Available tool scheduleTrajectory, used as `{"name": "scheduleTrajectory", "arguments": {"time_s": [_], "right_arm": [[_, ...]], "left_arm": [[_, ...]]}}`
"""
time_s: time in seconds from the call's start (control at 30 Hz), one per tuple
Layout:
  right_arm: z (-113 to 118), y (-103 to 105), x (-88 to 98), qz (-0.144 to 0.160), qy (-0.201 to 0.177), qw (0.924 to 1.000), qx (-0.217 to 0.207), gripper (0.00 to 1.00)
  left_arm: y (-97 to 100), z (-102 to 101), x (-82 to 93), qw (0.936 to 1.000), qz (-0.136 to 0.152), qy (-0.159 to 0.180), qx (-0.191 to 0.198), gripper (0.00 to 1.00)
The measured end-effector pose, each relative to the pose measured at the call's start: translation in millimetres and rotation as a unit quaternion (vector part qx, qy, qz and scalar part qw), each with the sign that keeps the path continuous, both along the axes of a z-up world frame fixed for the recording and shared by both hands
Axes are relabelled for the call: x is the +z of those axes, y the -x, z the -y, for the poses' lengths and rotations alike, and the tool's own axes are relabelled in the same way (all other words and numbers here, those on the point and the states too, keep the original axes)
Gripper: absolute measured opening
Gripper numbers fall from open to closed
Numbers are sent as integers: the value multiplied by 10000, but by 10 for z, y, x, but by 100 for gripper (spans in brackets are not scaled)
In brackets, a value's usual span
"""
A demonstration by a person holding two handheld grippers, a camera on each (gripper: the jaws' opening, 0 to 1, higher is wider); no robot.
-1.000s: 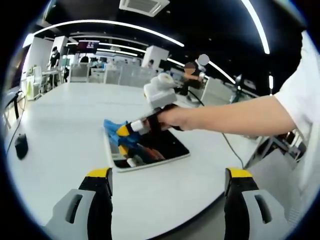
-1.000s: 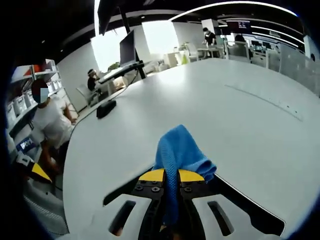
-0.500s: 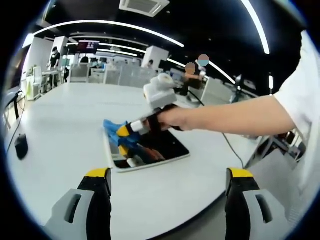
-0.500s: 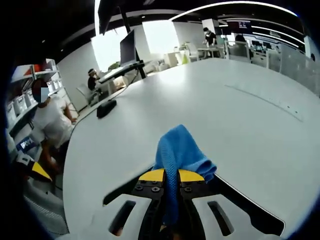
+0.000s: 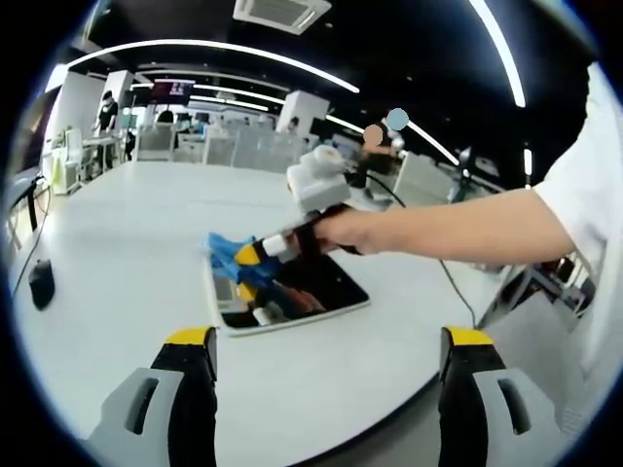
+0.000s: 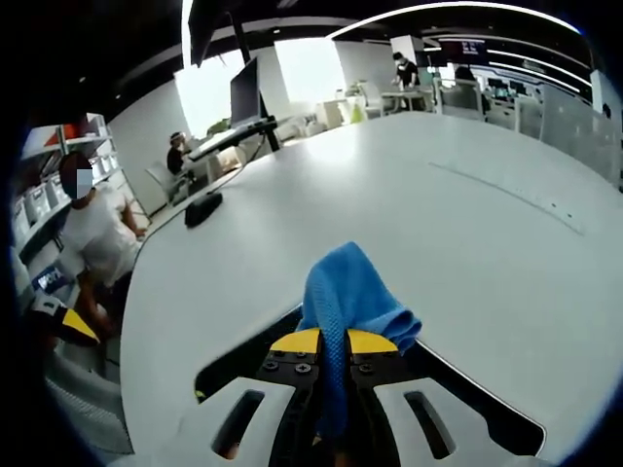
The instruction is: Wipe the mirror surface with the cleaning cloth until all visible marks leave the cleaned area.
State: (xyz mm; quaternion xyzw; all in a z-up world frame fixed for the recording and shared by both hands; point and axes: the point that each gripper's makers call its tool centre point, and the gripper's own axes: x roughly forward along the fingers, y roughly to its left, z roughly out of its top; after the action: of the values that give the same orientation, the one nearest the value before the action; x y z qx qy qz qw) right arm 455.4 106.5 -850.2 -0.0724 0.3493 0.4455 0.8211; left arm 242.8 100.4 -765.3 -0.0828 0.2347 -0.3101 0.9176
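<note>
The mirror (image 5: 310,292), a white-framed rectangle with a dark reflecting face, lies flat on the white table (image 5: 117,224). A hand reaches in from the right and holds my right gripper (image 5: 255,254) over the mirror's left end, shut on the blue cleaning cloth (image 5: 224,247). In the right gripper view the cloth (image 6: 352,290) bunches out past the shut yellow tips of the right gripper (image 6: 332,341), with the mirror's dark face (image 6: 232,367) beneath. My left gripper (image 5: 331,338) stands open well short of the mirror, holding nothing.
A black mouse (image 5: 41,283) lies near the table's left edge and shows farther off as the mouse (image 6: 202,208). A cable (image 5: 450,288) runs off the table at right. A seated person (image 6: 92,233) and a monitor (image 6: 247,92) are beyond the table.
The right gripper and the cloth have shifted slightly right over the mirror's left end. More of the dark mirror face shows under the right jaws. The left gripper has stayed put.
</note>
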Motion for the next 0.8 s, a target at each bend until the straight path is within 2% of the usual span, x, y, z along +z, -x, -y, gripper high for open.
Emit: {"name": "scheduleTrajectory", "arguments": {"time_s": [0.2,0.8], "right_arm": [[46,51,9,33,42,10000,-6,3],[196,18,-15,28,67,9999,-98,3]], "left_arm": [[3,3,-1,10000,1,3,-3,95],[11,-6,-3,10000,0,-17,-11,95]]}}
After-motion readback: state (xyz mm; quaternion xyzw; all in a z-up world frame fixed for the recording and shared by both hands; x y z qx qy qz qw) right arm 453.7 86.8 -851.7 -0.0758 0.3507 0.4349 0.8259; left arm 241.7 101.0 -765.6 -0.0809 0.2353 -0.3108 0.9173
